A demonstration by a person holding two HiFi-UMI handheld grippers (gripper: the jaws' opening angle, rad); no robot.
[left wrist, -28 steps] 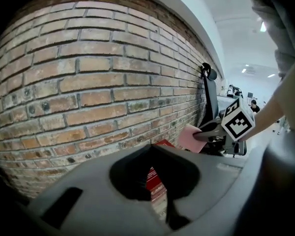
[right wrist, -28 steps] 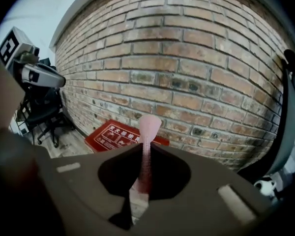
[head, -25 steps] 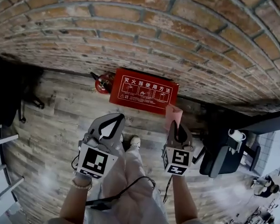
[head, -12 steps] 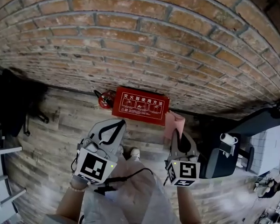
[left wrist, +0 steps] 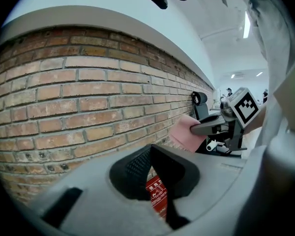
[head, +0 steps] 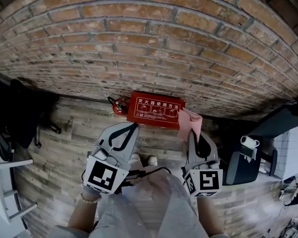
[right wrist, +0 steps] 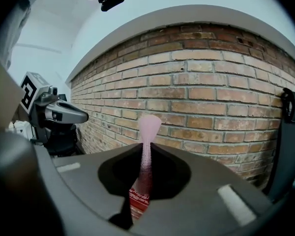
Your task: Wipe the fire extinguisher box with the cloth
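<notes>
Right claw (head: pixel 194 136) pinches pink cloth (head: pixel 189 123); fire extinguisher box (head: pixel 156 110) just ahead.

Even daylight, soft shadows; strong fisheye bend at edges; gripper views dark-vignetted, foreground blurred.

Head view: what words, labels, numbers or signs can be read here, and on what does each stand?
"灭火器使用方法": white title on the red fire extinguisher box.
Smaller print lower on that box: too small to read.
No letters, only black-and-white square patterns: marker cubes on the left gripper and the right gripper.
Nothing else legible.
</notes>
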